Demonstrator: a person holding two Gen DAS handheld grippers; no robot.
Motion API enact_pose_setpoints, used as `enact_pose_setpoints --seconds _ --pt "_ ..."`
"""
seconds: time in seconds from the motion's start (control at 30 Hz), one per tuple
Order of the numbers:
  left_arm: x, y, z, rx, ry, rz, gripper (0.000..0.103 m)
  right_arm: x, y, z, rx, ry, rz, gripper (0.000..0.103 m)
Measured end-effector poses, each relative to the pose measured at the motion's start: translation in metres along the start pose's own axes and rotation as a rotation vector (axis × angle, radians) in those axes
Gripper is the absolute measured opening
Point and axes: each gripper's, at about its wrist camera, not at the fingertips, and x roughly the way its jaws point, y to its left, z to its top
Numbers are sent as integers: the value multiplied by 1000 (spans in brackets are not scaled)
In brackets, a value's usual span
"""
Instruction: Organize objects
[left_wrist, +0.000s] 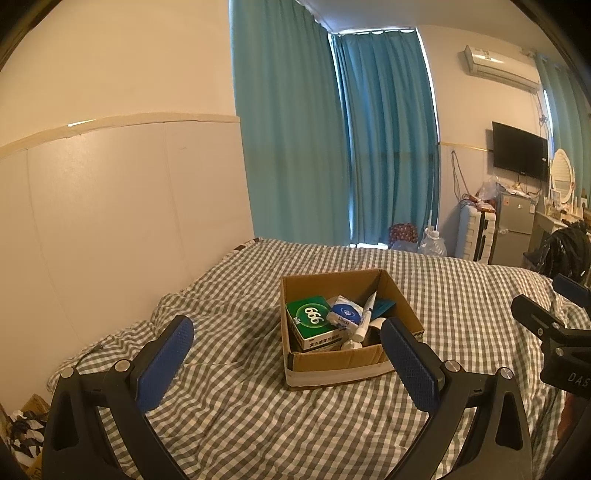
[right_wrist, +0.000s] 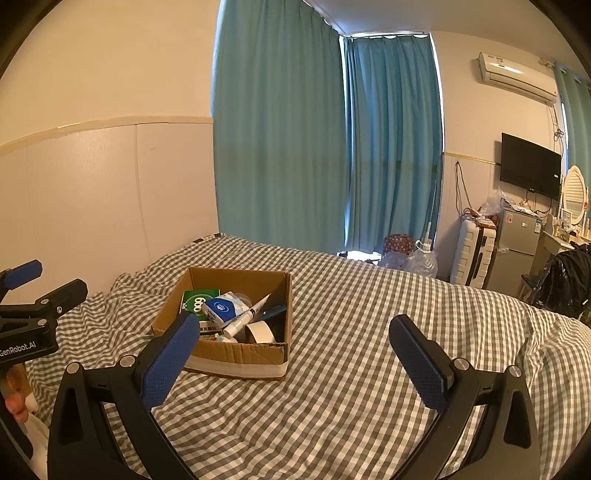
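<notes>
An open cardboard box (left_wrist: 332, 363) (right_wrist: 236, 352) sits on a grey checked bed (left_wrist: 240, 406) (right_wrist: 351, 369). Inside it lie a green "999" medicine box (left_wrist: 312, 319) (right_wrist: 197, 301), a blue and white packet (left_wrist: 345, 314) (right_wrist: 221, 308), a white tube (left_wrist: 365, 317) (right_wrist: 247, 317), a roll of white tape (right_wrist: 260, 332) and a dark blue item (left_wrist: 382, 306). My left gripper (left_wrist: 288, 350) is open and empty, hovering in front of the box. My right gripper (right_wrist: 295, 349) is open and empty, to the right of the box. Each gripper shows at the edge of the other's view.
A white panelled wall (left_wrist: 110, 221) runs along the bed's left side. Teal curtains (left_wrist: 332, 147) hang behind the bed. A suitcase (right_wrist: 476, 254), small fridge (right_wrist: 517, 240), wall TV (right_wrist: 530, 166) and a chair with a dark bag (right_wrist: 565, 280) stand at the far right.
</notes>
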Motion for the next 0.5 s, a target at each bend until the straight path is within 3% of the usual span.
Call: enact_pose_setpoints --seconds 0.5 --pt "-3 0 -1 1 4 0 103 3 3 -1 -6 10 -1 103"
